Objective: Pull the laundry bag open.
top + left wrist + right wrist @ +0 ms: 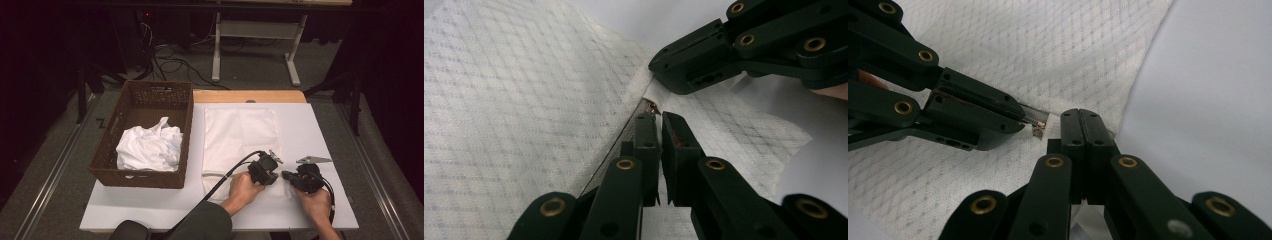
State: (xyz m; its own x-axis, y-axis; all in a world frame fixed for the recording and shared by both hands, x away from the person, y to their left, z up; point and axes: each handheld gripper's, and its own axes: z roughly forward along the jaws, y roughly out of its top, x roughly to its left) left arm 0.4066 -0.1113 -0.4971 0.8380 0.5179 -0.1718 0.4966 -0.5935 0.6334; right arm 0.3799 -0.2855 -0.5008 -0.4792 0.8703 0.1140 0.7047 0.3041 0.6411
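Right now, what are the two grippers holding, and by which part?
The right gripper pinches the mesh laundry bag at its corner beside the zipper's end. The left gripper sits at the zipper pull; whether it grips cannot be told.

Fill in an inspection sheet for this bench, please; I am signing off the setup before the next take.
Surface: white table top, a wooden strip along its far edge.
Job's things: flat white mesh bag; small metal zip pull at its near edge.
Clutter: brown wicker basket on the left, holding crumpled white cloth.
Grippers: left gripper with jaws almost together at the zip pull; whether they pinch it cannot be told. Right gripper jaws shut on the bag's edge beside it.
Cables: one trails from each gripper; loose black cables lie on the floor.
Surroundings: grey floor, white desk frame behind, dark curtains.
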